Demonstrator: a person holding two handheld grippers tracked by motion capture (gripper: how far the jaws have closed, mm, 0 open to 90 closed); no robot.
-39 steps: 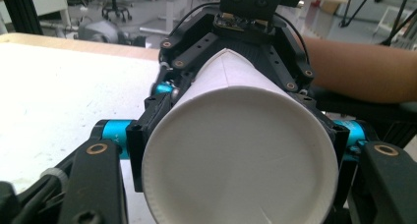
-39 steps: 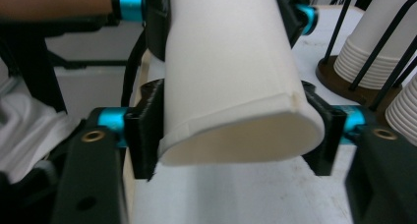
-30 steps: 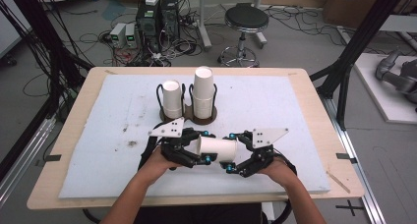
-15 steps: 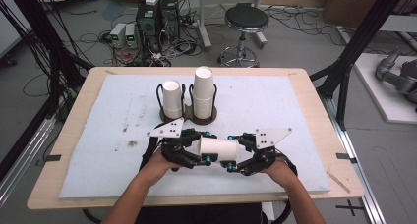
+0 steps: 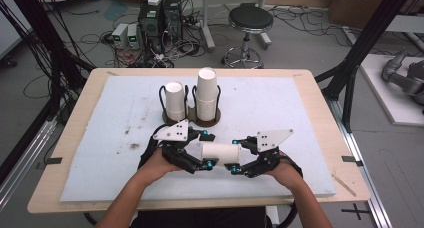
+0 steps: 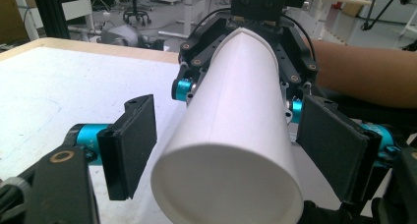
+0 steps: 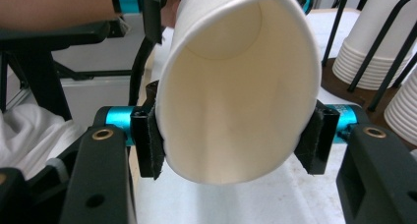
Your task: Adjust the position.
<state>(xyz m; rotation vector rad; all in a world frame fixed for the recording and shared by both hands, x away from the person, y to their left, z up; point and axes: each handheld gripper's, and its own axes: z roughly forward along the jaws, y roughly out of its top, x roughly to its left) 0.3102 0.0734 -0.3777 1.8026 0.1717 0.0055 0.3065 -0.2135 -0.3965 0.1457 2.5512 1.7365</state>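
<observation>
1. Near the table's (image 5: 320,113) front edge, a white paper cup (image 5: 221,152) lies sideways, held between two handheld grippers.
2. Right gripper (image 5: 239,164) — jaws just closing, pads squeezing the cup's open rim.
3. Left gripper (image 5: 206,153) — jaws just opened, pads clear of the cup's base.

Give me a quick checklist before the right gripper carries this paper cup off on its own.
1. Right gripper clamped on the paper cup: ok, both pads press its mouth end, squeezing the rim oval.
2. Left gripper released: ok, its jaws have just been opening; pads stand apart from the cup's wall.
3. Cup undamaged: cannot tell, rim deformed under the grip.
4. Cup stacks in their wire holders upright: ok.
5. Cup free of the white mat: cannot tell.
</observation>
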